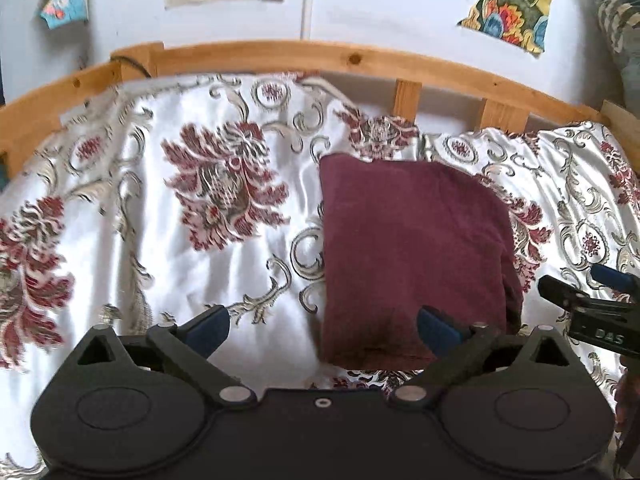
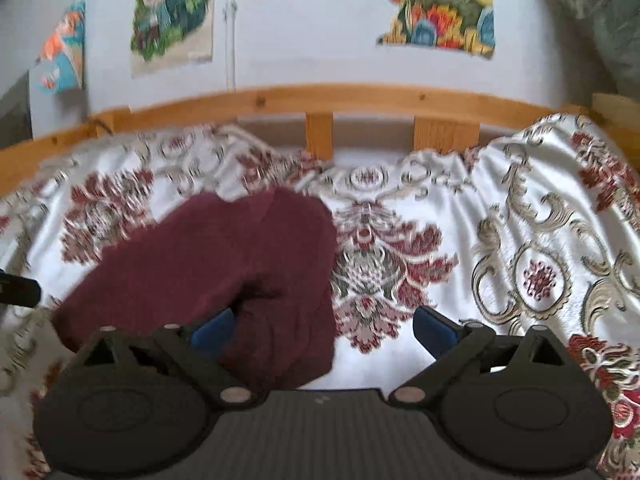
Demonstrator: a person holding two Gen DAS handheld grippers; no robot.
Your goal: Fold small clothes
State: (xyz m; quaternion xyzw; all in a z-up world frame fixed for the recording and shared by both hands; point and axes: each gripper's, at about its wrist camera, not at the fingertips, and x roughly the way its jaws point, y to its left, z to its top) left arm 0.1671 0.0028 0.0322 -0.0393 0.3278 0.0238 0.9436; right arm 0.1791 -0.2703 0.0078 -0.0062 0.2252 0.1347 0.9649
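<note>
Two claws are hanging wide open over a folded dark red cloth on a bed

The left claw (image 1: 323,330) is spreading its blue fingertips (image 1: 210,330) wide, holding nothing, one tip over the near edge of the dark red cloth (image 1: 412,248). The right claw (image 2: 323,330) is also gaping wide and gripping nothing, its left tip by the cloth's rumpled edge. White letters "DAS" are showing on its black side. The cloth is lying on a white flowery bedspread (image 1: 140,208), with a wooden bed rail (image 1: 320,54) and wall pictures (image 2: 440,0) behind
</note>
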